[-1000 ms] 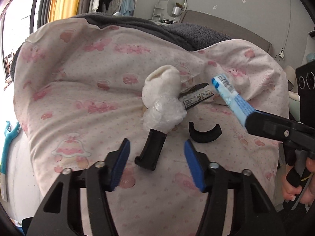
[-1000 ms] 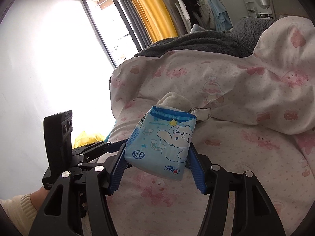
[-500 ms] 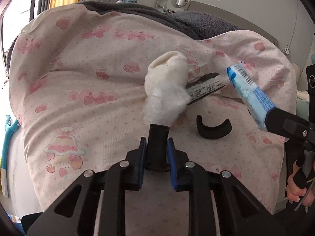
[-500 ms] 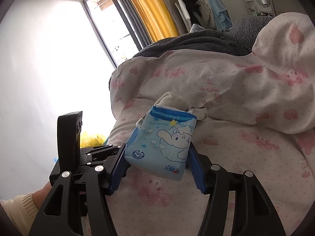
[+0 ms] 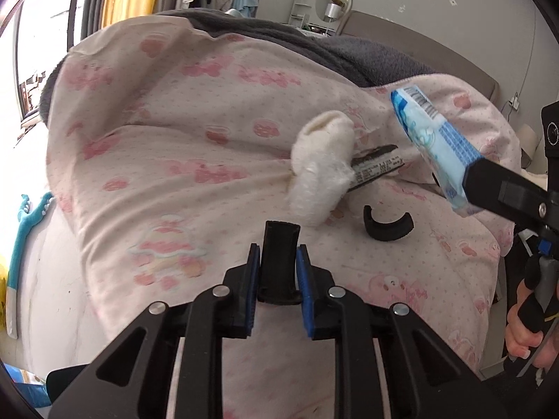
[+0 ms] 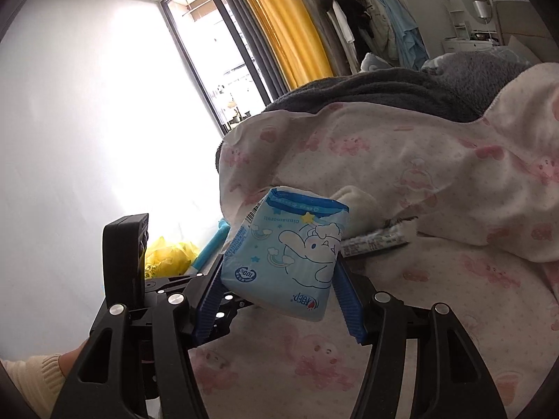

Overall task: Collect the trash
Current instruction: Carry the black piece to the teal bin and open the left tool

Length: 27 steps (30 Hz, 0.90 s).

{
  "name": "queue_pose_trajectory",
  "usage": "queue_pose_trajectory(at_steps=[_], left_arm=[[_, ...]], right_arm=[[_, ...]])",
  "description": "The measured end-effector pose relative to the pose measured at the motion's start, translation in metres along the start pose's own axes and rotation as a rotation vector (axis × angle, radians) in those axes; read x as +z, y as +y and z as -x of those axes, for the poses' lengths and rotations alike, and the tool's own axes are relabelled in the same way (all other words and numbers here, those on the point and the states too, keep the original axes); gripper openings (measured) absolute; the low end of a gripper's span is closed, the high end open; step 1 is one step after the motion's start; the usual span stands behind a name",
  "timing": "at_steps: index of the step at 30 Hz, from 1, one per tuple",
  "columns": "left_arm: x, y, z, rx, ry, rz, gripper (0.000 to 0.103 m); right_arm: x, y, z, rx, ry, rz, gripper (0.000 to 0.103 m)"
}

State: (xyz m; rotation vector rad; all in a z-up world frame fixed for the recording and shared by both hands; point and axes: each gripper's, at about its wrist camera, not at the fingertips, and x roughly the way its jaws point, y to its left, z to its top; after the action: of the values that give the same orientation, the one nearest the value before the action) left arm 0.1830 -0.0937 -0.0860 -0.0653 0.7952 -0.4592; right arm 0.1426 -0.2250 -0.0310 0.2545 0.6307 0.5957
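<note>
My left gripper [image 5: 278, 272] has its blue ribbed jaws pinching a black plastic piece [image 5: 280, 248], a matte, channel-shaped strip whose long axis points straight ahead, away from me, its open end toward a white fluffy wad [image 5: 323, 171]. My right gripper [image 6: 279, 279] has its jaws clamped on the sides of a light blue tissue packet [image 6: 284, 255], soft glossy film printed with a white cartoon figure; it stands lengthwise out of the jaws, dark blue seam farthest from me. On the bed just past the wad lies a crumpled black wrapper [image 5: 375, 169] with white print, stretched left to right. A curved black plastic clip [image 5: 387, 225], C-shaped and opening upward, rests near it. All lie on a rumpled pink quilt [image 5: 174, 160] with a dotted cartoon print, with a grey fleece blanket [image 5: 349, 52] behind. Beyond are a yellow curtain [image 6: 279, 24], a bright window and hanging clothes [image 6: 367, 24].
</note>
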Motion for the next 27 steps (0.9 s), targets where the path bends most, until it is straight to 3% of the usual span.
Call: queue_pose_trajectory(at_steps=[27], left_arm=[[-0.035, 0.082, 0.073, 0.119, 0.052, 0.073, 0.023]], right_arm=[[0.002, 0.100, -0.057, 0.055, 0.041, 0.106, 0.060]])
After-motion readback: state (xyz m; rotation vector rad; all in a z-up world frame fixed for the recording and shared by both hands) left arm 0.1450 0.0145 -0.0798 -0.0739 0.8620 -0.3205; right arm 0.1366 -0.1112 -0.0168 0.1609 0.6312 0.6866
